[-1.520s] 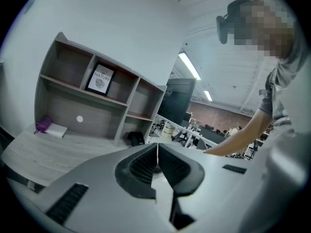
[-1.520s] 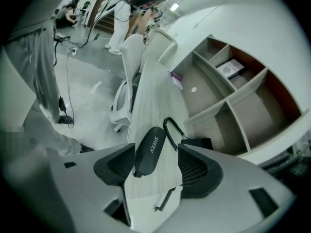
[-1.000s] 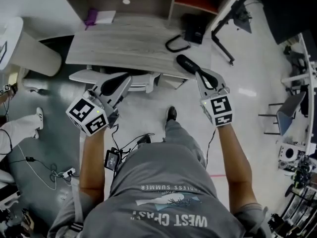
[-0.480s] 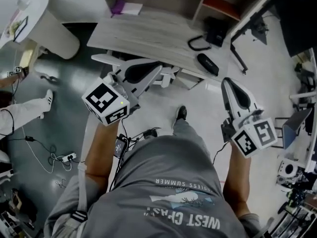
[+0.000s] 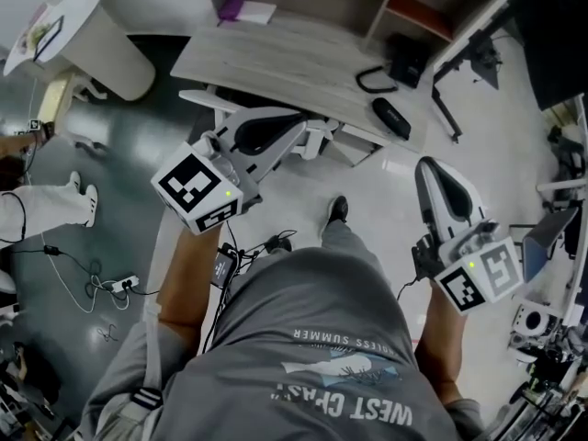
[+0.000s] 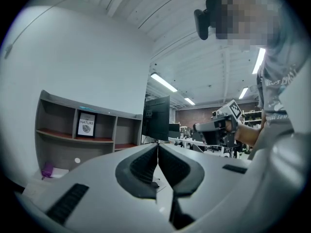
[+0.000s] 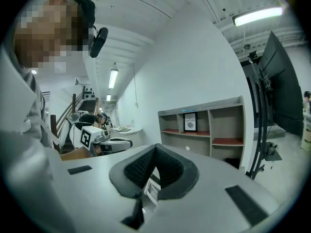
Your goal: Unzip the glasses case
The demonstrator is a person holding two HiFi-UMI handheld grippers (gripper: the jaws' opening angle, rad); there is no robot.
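Since one second ago the right gripper has drawn away from the glasses case. At that time its tip stood right at the case; now it is held back by the person's right side, well apart from it. The left gripper has also come somewhat nearer to the head camera.

The glasses case lies on the desk, near the right front corner and close to the edge, and nothing touches it. It is a dark, long oval with rounded ends and a matte surface. It is too small to tell whether its zipper is open. In the head view it lies ahead of the right gripper and to the right of the left gripper's tips, apart from both.

Each gripper's own view shows its two jaws pressed together, the dark pads with a fine grid texture meeting in one line and nothing between them. The bodies are of smooth pale plastic, and each carries a cube with black and white square markers.

The desk top is of pale wood with a visible grain. Just behind the case lie a black strap loop and a black boxy pouch. At the far left corner, a purple thing lies beside a white sheet.
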